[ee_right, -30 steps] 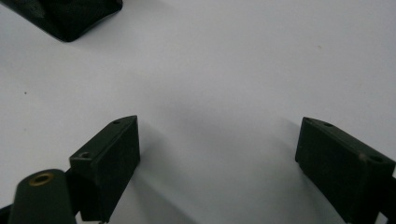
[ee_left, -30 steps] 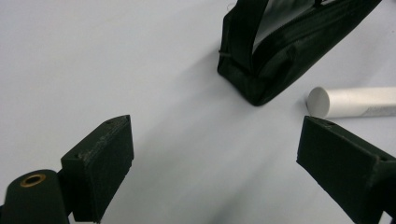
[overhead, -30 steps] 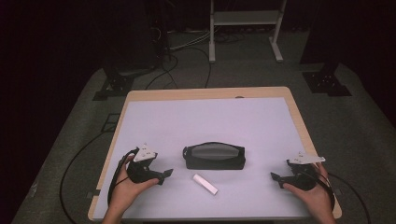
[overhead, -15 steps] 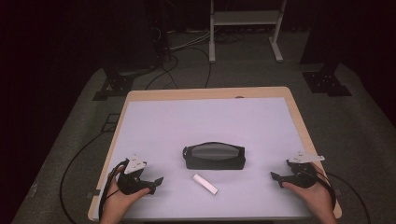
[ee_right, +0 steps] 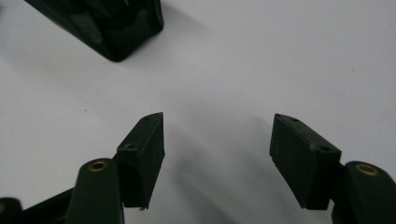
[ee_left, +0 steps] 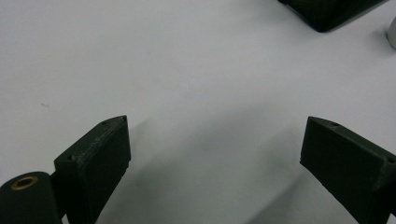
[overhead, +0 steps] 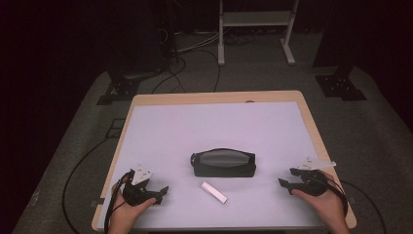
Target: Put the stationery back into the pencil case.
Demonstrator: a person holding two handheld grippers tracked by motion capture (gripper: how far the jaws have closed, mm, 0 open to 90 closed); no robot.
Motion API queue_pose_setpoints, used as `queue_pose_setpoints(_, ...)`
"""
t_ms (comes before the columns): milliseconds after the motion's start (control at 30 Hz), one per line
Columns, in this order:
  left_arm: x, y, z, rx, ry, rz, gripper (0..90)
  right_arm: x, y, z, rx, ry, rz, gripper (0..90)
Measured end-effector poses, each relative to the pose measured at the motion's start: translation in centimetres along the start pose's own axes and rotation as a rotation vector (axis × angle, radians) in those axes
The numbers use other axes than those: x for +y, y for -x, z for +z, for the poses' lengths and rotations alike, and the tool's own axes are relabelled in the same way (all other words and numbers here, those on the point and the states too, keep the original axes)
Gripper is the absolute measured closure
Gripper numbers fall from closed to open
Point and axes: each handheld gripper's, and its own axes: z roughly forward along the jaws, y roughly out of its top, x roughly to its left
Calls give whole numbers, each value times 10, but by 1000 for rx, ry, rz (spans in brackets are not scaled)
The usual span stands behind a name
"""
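Pouch [overhead: 223,163] zipped, contents hidden; white stick [overhead: 214,192] just before it. Left gripper [overhead: 157,194], right gripper [overhead: 287,181]: jaws wide, empty.

a brightly lit white table [overhead: 214,122] stands out against a dim, near-black room in the high view; in both gripper views soft shadows spread beneath the blurred near jaws, and the frames' upper corners lose focus.

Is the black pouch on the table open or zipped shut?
Cannot tell. The pouch lies flat on its long side, grey top panel up; no zipper or gap is clear.
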Motion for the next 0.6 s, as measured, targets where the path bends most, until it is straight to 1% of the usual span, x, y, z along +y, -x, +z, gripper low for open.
queue_pose_setpoints(67,-1,1,3,4,-7,3,79,2,-2,0,10,2,-3,345)
queue_pose_setpoints(200,-1,0,3,1,-12,3,78,8,-8,1,37,9,-11,351)
queue_pose_setpoints(233,-1,0,3,9,-16,0,74,10,-9,2,41,10,-17,351)
queue_pose_setpoints(267,0,0,4,15,-22,-8,50,12,-11,3,47,8,-20,351)
queue_pose_setpoints(333,0,-2,5,8,-34,-27,28,15,-14,4,57,7,-31,351)
queue_pose_setpoints(367,0,-5,6,-7,-40,-50,16,16,-16,5,62,5,-31,351)
queue_pose_setpoints(433,0,-4,6,-1,-42,-41,12,18,-18,6,77,7,-34,351)
queue_pose_setpoints(600,0,-4,6,-3,-41,-42,11,24,-28,9,107,8,-41,353)
